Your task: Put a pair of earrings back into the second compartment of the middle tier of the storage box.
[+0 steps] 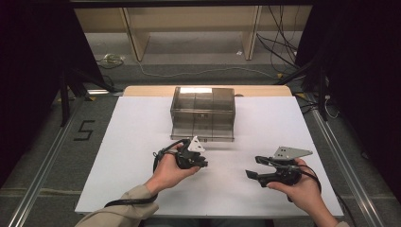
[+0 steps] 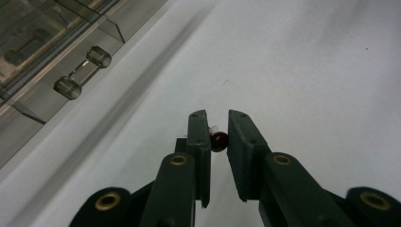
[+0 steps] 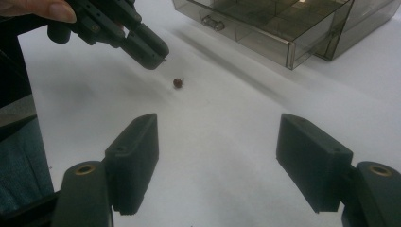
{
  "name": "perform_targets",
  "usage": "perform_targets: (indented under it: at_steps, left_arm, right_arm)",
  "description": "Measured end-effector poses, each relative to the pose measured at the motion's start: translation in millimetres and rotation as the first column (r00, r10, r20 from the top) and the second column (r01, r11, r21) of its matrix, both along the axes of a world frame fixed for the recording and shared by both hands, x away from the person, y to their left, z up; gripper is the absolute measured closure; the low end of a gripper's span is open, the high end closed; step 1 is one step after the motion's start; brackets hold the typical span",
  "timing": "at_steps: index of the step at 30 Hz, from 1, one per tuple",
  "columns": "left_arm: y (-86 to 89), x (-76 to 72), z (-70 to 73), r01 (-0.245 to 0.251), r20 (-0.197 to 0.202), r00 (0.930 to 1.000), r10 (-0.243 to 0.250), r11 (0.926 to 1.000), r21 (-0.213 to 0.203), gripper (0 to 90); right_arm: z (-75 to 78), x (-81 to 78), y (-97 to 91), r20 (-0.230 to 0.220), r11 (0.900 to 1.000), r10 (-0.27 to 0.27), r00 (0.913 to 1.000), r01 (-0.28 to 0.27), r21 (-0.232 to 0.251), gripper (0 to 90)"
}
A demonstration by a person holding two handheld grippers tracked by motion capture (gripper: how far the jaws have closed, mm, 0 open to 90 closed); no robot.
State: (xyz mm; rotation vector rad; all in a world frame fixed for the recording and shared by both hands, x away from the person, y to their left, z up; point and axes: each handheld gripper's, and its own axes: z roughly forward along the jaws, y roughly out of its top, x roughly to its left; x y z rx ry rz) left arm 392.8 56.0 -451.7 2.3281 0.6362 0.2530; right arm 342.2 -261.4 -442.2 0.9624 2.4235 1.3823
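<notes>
A small dark red bead (image 3: 178,82) lies on the white table (image 1: 142,142). My left gripper (image 3: 153,56) hovers just above and beside the bead, apart from it. In the left gripper view the bead (image 2: 218,141) shows through the narrow gap of the left gripper (image 2: 218,116), whose jaws stand close together without pressing on it. My right gripper (image 3: 217,124) is wide open with nothing between its jaws and points toward the bead from farther off. In the high view the left gripper (image 1: 204,163) is near the table's middle and the right gripper (image 1: 252,166) is to its right.
A smoky transparent drawer box (image 1: 203,111) stands at the table's middle back. Its drawer (image 3: 265,28), divided into compartments, is pulled out toward me, and its handle (image 2: 82,71) shows close by. Cables lie on the floor beyond the table.
</notes>
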Motion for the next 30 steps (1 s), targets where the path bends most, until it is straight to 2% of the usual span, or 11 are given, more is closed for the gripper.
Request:
perform_targets:
  at_steps: [30]
  left_arm:
    - [5.9, 10.6, 10.6, -0.031, 0.028, 0.9991, 0.032, 0.9994, -0.016, 78.9]
  right_arm:
    - [-0.3, 0.0, 0.2, -0.002, 1.0, -0.003, 1.0, 0.003, -0.002, 31.0]
